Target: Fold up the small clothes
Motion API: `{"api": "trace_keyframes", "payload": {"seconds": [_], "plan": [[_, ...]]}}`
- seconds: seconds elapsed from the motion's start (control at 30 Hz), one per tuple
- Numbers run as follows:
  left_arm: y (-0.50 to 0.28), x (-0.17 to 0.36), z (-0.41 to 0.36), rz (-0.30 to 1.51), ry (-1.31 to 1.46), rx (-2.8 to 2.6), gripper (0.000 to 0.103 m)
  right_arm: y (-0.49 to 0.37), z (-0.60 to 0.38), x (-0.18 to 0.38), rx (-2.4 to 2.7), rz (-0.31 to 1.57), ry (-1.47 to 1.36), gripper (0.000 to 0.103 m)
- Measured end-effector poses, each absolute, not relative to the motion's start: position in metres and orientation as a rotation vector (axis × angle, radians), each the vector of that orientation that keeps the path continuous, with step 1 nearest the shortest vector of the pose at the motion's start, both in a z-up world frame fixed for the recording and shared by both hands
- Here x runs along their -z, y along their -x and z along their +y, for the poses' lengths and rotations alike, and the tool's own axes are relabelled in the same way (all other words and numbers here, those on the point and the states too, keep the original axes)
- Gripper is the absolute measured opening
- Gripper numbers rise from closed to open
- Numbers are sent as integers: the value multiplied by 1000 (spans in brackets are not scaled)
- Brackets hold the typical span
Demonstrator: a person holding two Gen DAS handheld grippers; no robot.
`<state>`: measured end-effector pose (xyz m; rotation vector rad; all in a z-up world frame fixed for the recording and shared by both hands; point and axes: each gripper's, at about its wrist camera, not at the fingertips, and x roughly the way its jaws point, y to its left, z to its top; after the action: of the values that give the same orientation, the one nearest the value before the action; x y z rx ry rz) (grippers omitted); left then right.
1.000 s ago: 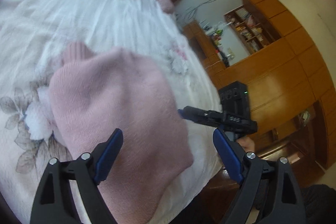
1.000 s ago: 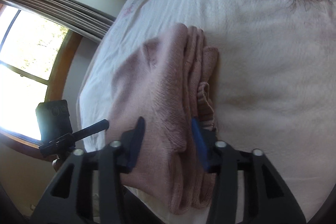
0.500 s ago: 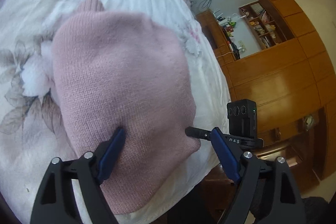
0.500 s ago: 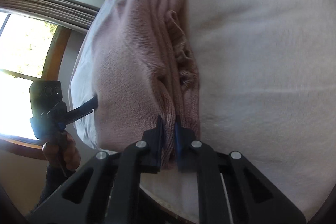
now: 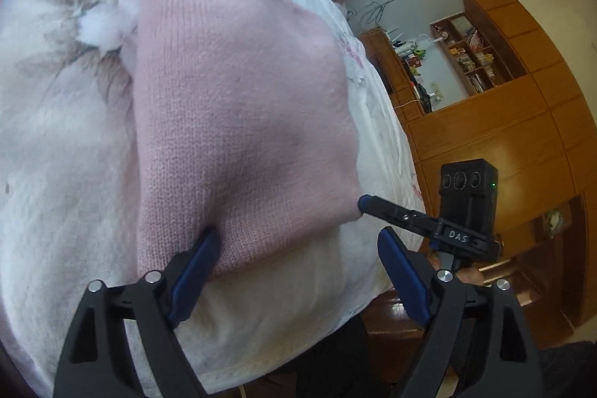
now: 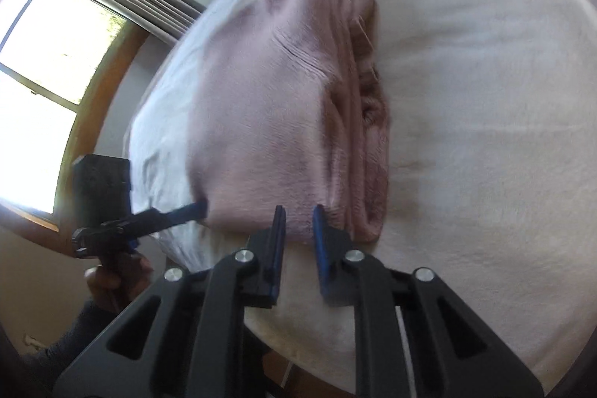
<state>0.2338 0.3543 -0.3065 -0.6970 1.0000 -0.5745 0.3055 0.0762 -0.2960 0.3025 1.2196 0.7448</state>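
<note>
Pink sweater (image 5: 238,107) lies folded in stacked layers near bed (image 6: 485,137) edge (fold looks near complete). Your left gripper (image 5: 294,271): jaws wide, empty. Right gripper (image 6: 298,241): jaws narrowly parted, holding nothing. Remaining: tidy edges.

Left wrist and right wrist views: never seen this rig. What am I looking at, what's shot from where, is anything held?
No robot here: a person carries a hand-held gripper in each hand, each with a fisheye camera looking forward along its two blue-padded fingers.

In the left wrist view, the left hand-held gripper is wide open at the near edge of a folded pink sweater, which lies on a bed with a white floral bedspread. The other tool enters from the right.

In the right wrist view, the right hand-held gripper sits at the sweater's near edge, where the stacked folds show. Its jaws stand slightly apart with no cloth between them, so neither tool holds anything.
</note>
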Motion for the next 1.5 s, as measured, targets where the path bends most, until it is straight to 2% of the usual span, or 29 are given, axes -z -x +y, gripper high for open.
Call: {"api": "trace_keyframes", "payload": {"seconds": [0.1,0.17,0.2,0.23,0.33,0.4,0.5,0.6,0.7,0.77,1.1,1.5], "plan": [[-229,307,356,990,743,566,90,-303,70,308,-732,1240,-358,0],[-221,297,353,998,730,541,100,-291,67,295,-740,1212,-349,8],[-215,291,352,995,721,527,99,-282,66,284,-742,1189,-331,19],[-205,283,349,988,683,484,99,-274,66,275,-738,1167,-314,23],[-166,252,332,958,410,264,99,-239,60,247,-704,1106,-255,45],[-133,230,318,909,300,187,99,-207,59,226,-658,1057,-204,77],[-82,197,303,812,194,84,99,-163,47,203,-575,966,-99,91],[-46,177,298,777,212,-5,99,-124,51,184,-482,903,10,95],[-26,168,303,850,227,-69,99,-90,58,165,-388,809,75,98],[-11,153,300,830,216,-46,99,-71,59,148,-329,733,89,100],[81,58,270,729,155,-46,99,20,45,51,-308,573,90,100],[114,73,258,772,188,-30,99,55,53,59,-272,621,109,100]]}}
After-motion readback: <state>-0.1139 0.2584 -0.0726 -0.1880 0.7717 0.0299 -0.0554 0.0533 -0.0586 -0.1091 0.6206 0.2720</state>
